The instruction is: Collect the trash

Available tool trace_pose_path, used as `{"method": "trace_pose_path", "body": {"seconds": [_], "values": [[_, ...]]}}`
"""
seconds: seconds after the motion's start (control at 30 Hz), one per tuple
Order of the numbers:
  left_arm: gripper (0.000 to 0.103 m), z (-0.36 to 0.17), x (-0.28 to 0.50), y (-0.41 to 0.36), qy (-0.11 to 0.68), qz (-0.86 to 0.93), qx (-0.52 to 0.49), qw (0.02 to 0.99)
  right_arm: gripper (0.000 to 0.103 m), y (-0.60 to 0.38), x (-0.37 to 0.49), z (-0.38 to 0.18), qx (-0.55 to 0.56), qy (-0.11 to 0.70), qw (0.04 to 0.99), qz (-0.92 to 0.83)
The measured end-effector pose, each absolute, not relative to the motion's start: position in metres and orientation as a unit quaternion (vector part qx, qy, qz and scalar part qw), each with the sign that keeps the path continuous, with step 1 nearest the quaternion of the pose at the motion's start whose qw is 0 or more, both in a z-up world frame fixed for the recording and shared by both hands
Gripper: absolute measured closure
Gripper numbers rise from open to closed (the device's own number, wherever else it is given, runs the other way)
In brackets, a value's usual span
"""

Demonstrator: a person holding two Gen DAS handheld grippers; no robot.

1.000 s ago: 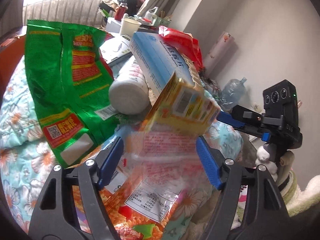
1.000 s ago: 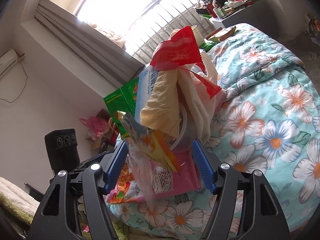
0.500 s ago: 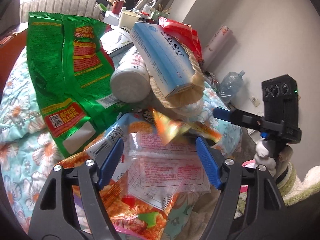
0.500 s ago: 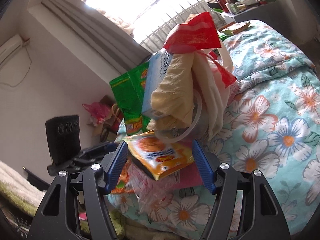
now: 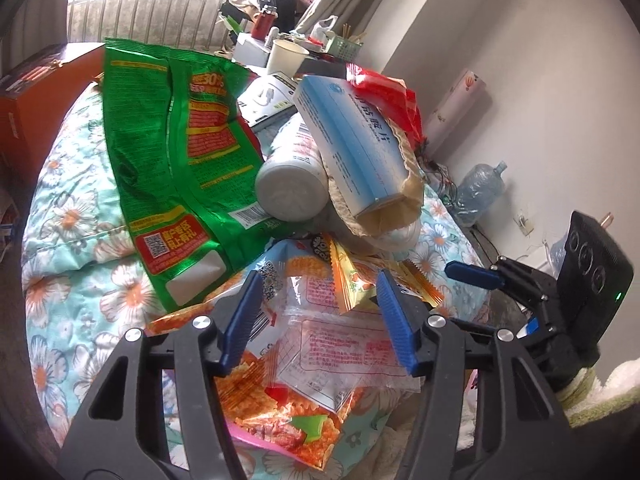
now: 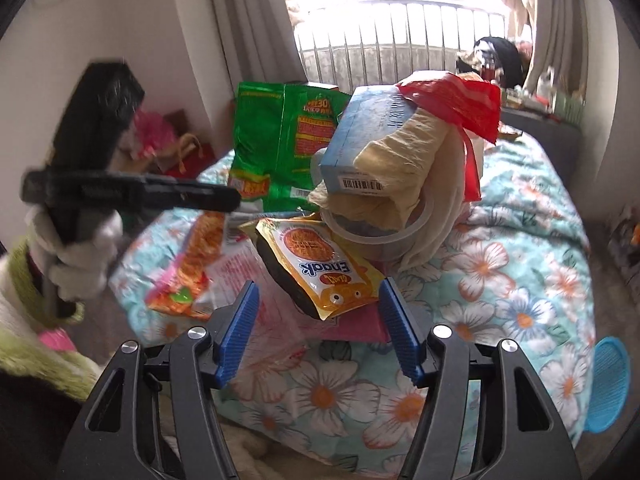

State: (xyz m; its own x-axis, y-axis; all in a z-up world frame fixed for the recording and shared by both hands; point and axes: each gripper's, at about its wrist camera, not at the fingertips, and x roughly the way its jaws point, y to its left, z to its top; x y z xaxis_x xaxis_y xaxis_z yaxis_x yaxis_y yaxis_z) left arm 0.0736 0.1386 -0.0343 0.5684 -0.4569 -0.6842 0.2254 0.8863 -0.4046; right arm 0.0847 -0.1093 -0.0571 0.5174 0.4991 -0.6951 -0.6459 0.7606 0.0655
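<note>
— Your right tongs (image 6: pixel 316 320) dropped the yellow snack packet (image 6: pixel 320 268)?
— Yes; it now rests on the bed's (image 6: pixel 520 272) trash heap. Both tongs, left tongs (image 5: pixel 316 316) too, are closing, pinching nothing.

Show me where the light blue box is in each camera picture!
Left wrist view: the light blue box lies right of centre in the upper half, slanting over a white bottle.
Right wrist view: it sits above centre, barcode end facing the camera.
Shared landmark: the green snack bag stands just left of the box in both.
</note>
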Motion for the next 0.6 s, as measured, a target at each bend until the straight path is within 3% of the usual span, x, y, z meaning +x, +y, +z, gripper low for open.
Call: {"method": "trace_pose_path", "body": {"seconds": [0.2, 0.4, 0.6], "values": [[0.048, -0.029, 0.063, 0.15, 0.42, -0.183, -0.145, 0.877, 0.059, -0.081, 0.076, -0.071, -0.218, 0.333, 0.868, 0.298], [0.048, -0.036, 0.052, 0.153, 0.44, -0.185, -0.157, 0.865, 0.092, -0.074, 0.074, -0.074, -0.232, 0.331, 0.864, 0.301], [0.048, -0.054, 0.056, 0.142, 0.475, -0.178, -0.144, 0.85, 0.097, -0.084, 0.073, -0.068, -0.197, 0.332, 0.872, 0.302]]}}
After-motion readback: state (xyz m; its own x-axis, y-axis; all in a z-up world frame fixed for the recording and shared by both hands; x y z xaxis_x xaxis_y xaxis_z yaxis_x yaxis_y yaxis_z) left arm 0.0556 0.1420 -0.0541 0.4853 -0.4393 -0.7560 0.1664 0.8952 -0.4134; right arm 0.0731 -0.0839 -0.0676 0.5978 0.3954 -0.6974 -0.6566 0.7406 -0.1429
